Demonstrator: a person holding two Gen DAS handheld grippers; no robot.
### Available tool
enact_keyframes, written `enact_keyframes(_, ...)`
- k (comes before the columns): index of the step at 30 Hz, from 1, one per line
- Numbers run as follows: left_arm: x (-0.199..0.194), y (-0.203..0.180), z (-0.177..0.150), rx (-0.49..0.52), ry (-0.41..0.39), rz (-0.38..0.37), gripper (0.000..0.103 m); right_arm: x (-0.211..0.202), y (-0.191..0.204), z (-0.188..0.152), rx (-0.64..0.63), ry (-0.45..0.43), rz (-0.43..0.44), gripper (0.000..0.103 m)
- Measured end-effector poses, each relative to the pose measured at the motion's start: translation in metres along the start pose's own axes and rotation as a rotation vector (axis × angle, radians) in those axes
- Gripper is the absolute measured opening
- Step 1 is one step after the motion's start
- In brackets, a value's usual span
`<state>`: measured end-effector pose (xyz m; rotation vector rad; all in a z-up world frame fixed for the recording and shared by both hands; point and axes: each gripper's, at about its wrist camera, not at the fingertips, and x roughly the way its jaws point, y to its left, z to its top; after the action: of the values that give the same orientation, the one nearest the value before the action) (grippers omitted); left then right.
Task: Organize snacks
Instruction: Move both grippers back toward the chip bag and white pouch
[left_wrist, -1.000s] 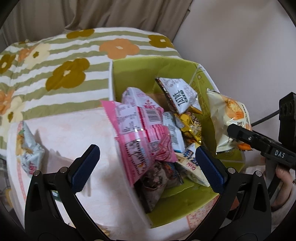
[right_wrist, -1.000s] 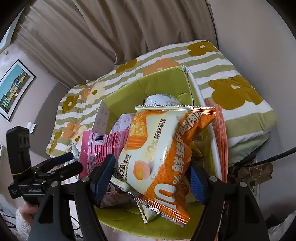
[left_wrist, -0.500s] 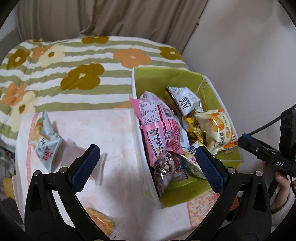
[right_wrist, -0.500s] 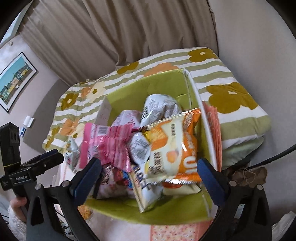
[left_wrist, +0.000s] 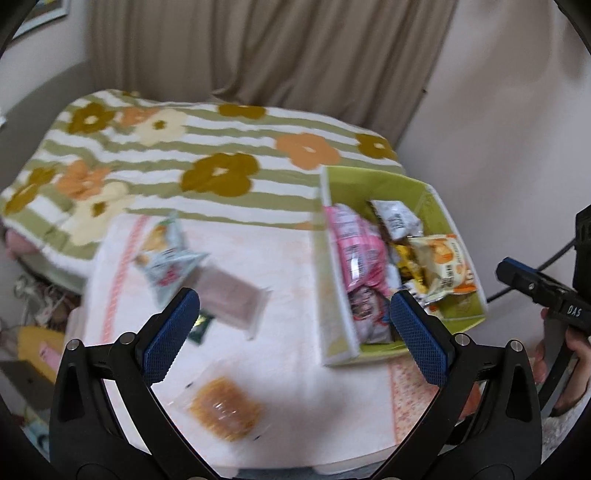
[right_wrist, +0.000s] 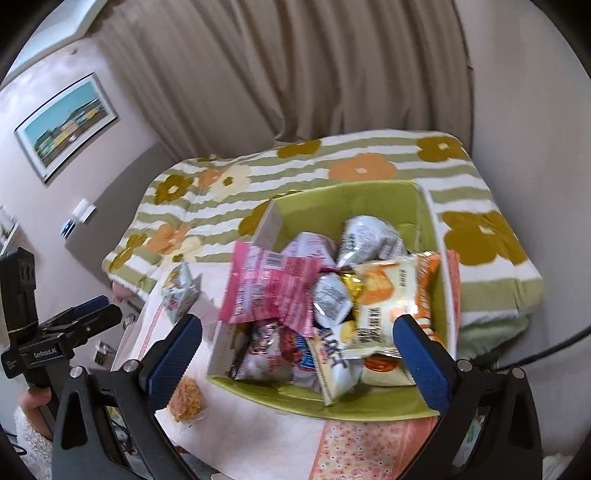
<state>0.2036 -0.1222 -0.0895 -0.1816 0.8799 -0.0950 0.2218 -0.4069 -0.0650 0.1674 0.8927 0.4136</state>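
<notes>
We keep the snacks gathered in the green box (right_wrist: 369, 410), which sits at the right side of the pale tablecloth (left_wrist: 280, 354) so its walls hold the slippery packets in one heap: the pink packet (right_wrist: 273, 288) leans over the left wall, the orange-and-white cake packet (right_wrist: 388, 295) lies against the right wall, and silver and gold wrappers are wedged between them. Not everything is in yet. A pale blue packet (left_wrist: 166, 254) lies loose on the cloth left of the box, a flat mauve packet (left_wrist: 236, 299) just beside it, and a clear bag of golden crackers (left_wrist: 223, 408) nearer to us, so we judge the sorting part done. Our left gripper (left_wrist: 295, 332) hangs above the cloth with its blue pads wide apart and nothing between them, turned toward those stray packets, likely because one of them comes next. Our right gripper (right_wrist: 295, 354) is likewise spread and empty, poised over the near rim of the box, well placed to steady it or tuck the heap down. Behind the table the flowered striped blanket (left_wrist: 184, 147) covers a bed below the curtain (right_wrist: 295, 74).
</notes>
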Motion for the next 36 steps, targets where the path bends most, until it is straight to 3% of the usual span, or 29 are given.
enact_keyframes(6, -0.024, 0.041, -0.019, -0.059, -0.024, 0.077, 0.102, 0.004, 0.038, -0.012, -0.072, -0.015, 0.036, 0.103)
enact_keyframes(11, -0.029, 0.075, -0.028, -0.097, -0.011, 0.068, 0.102, 0.018, 0.071, -0.022, -0.096, 0.015, 0.068, 0.103)
enact_keyframes(18, -0.016, 0.121, -0.024, -0.059, 0.05, 0.021, 0.102, 0.046, 0.123, -0.025, -0.109, 0.031, 0.066, 0.103)
enact_keyframes(29, 0.036, 0.189, 0.004, 0.115, 0.199, -0.104, 0.102, 0.123, 0.194, -0.017, -0.163, 0.144, 0.021, 0.103)
enact_keyframes(36, 0.084, 0.205, 0.017, 0.256, 0.291, -0.162, 0.102, 0.17, 0.217, -0.026, -0.22, 0.252, -0.039, 0.103)
